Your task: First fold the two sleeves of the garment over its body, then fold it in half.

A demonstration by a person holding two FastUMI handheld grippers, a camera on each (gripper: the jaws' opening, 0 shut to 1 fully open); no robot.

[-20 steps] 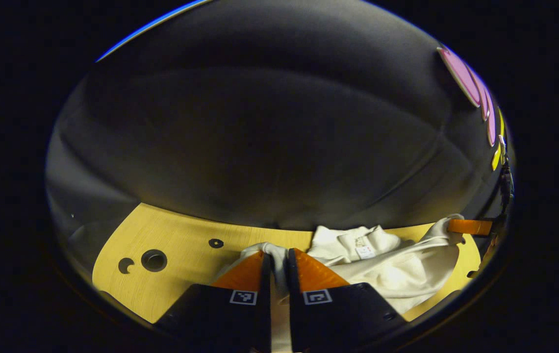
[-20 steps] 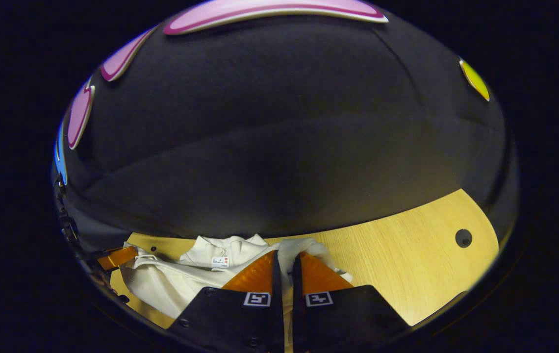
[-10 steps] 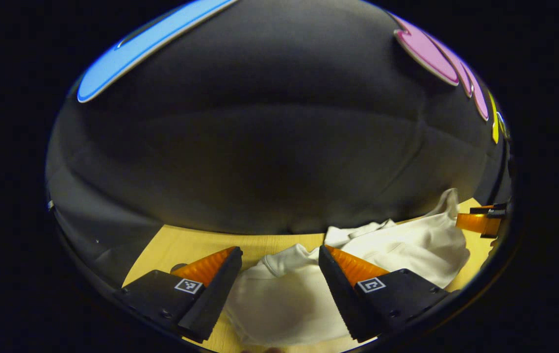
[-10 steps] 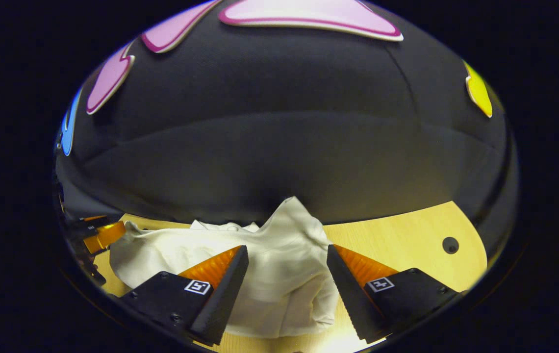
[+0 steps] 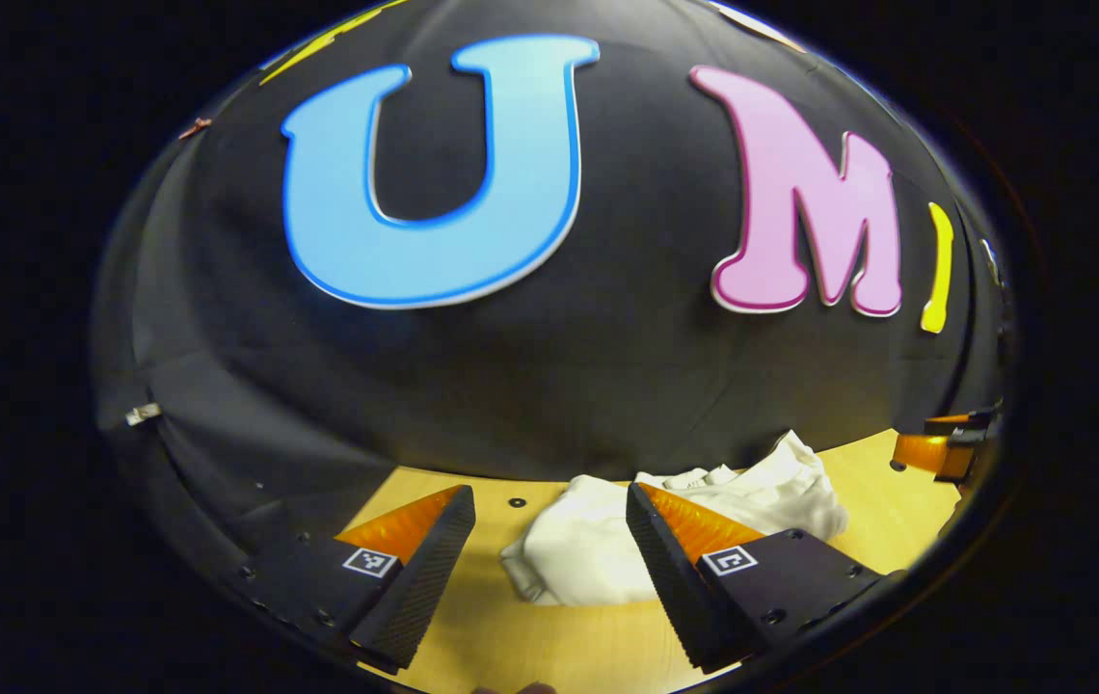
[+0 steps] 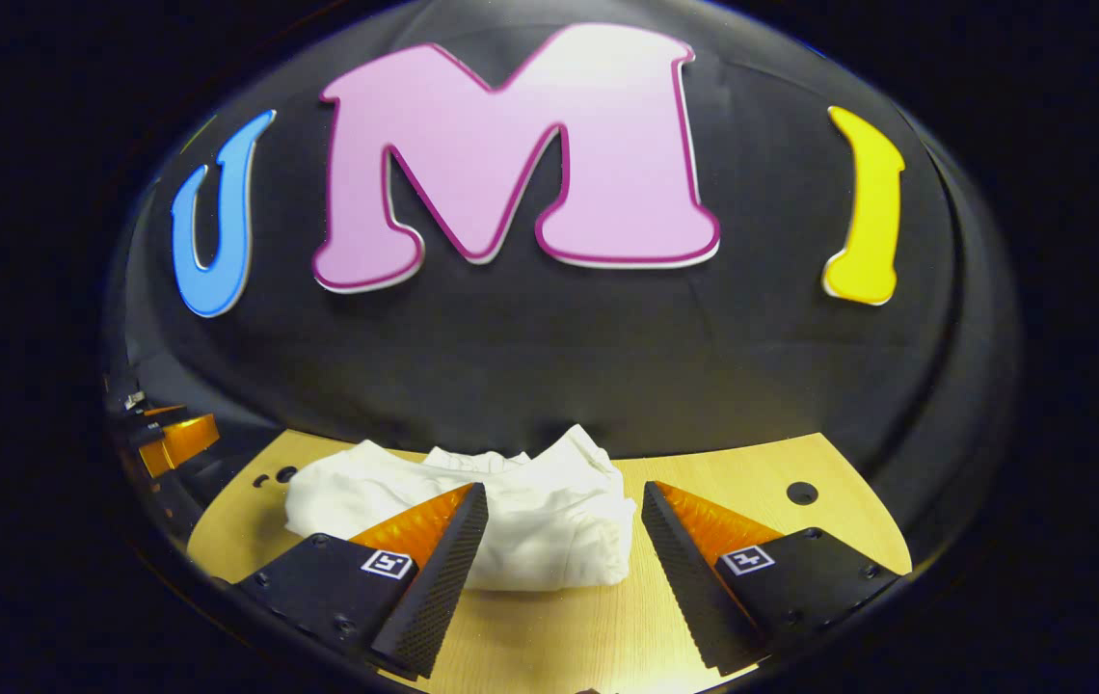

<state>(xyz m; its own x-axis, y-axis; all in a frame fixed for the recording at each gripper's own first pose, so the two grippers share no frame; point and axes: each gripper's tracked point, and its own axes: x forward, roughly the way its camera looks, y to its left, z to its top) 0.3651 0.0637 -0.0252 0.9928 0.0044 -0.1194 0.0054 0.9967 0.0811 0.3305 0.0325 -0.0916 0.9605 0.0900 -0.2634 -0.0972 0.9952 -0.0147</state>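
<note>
A white garment (image 5: 598, 549) lies folded into a compact bundle on the wooden table (image 5: 559, 646), near the black cloth wall. In the left gripper view my left gripper (image 5: 549, 559) is open, raised and drawn back from the bundle, nothing between its fingers. In the right gripper view the same garment (image 6: 549, 525) rests just beyond my right gripper (image 6: 564, 554), which is also open and holds nothing. The right gripper's fingers (image 5: 935, 448) show at the far right edge of the left gripper view; the left gripper's fingers (image 6: 174, 439) show at the far left of the right gripper view.
The wooden table (image 6: 549, 636) has small round holes, one at the right (image 6: 801, 493) and others at the left (image 6: 285, 474). The black booth wall rises directly behind the garment. Bare wood lies in front of the bundle and to its right.
Both grippers opened and let go of the garment, then pulled back and tilted upward. The garment dropped into a folded bundle on the table and now sits farther from both.
</note>
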